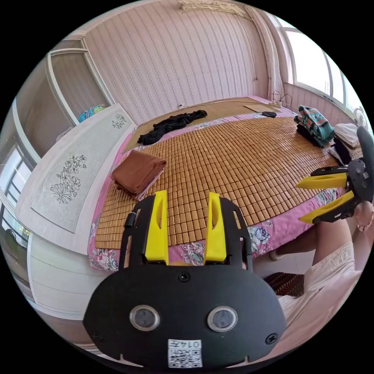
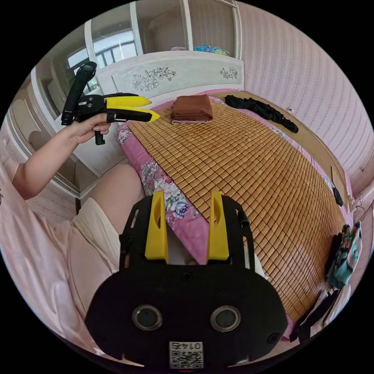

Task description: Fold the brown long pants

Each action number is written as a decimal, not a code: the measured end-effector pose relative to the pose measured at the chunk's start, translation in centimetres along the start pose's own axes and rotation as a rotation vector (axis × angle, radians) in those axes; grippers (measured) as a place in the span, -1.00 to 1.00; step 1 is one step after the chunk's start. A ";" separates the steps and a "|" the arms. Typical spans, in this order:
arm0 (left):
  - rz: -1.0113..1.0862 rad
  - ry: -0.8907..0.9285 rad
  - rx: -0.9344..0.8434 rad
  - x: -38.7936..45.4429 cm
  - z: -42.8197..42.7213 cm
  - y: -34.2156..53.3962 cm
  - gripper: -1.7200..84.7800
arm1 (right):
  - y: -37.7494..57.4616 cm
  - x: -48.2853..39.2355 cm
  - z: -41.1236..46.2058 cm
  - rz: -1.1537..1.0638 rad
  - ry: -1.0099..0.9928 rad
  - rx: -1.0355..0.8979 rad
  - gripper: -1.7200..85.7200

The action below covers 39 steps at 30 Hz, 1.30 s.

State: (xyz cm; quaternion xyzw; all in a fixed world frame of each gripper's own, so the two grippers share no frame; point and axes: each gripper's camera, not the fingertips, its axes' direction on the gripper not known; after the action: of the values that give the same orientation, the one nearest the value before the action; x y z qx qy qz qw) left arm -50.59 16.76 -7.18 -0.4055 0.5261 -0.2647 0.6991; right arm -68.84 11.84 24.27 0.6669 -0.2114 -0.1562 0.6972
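left claw (image 1: 186, 196) (jaws apart), empty — pants (image 1: 138, 172) folded

Folded brown long pants (image 1: 138, 171) (image 2: 192, 108) lie on the woven bamboo mat (image 1: 241, 156) (image 2: 249, 163), near the corner by the white flower-carved bed board (image 1: 74, 175) (image 2: 171, 76). Crumpled black garment (image 1: 171, 124) (image 2: 261, 109) lies on the mat's far edge along the striped wall (image 1: 175, 54), apart from the pants. Stack of patterned folded clothes (image 1: 315, 124) (image 2: 344, 253) sits at the mat's opposite end, well apart from both. The mat rests on a pink floral bedsheet (image 1: 272, 230) (image 2: 171, 198).
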 end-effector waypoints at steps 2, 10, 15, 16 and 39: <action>-0.028 0.029 -0.033 -2.3 1.2 1.3 -0.63 | -3.6 -1.6 2.1 -0.065 -0.030 -0.015 -0.59; -0.160 0.046 -0.048 -12.4 6.5 6.5 -0.61 | -19.6 -7.1 12.0 -0.310 -0.025 -0.048 -0.59; -0.320 0.054 -0.049 -21.7 12.8 9.5 -0.60 | -30.8 -7.8 20.7 -0.256 -0.013 -0.108 -0.60; -0.331 0.052 -0.055 -22.7 13.6 9.7 -0.60 | -32.1 -7.8 21.6 -0.250 -0.017 -0.111 -0.60; -0.284 0.022 -0.210 -33.7 34.2 6.4 -0.97 | -50.0 -10.0 43.2 -0.405 0.072 -0.279 -0.89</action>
State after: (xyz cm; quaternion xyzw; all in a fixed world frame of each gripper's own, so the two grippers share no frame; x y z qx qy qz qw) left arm -28.82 56.90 8.98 -0.5435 0.4959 -0.3090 0.6026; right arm -95.99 -23.59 -25.44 0.5982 -0.0248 -0.2967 0.7440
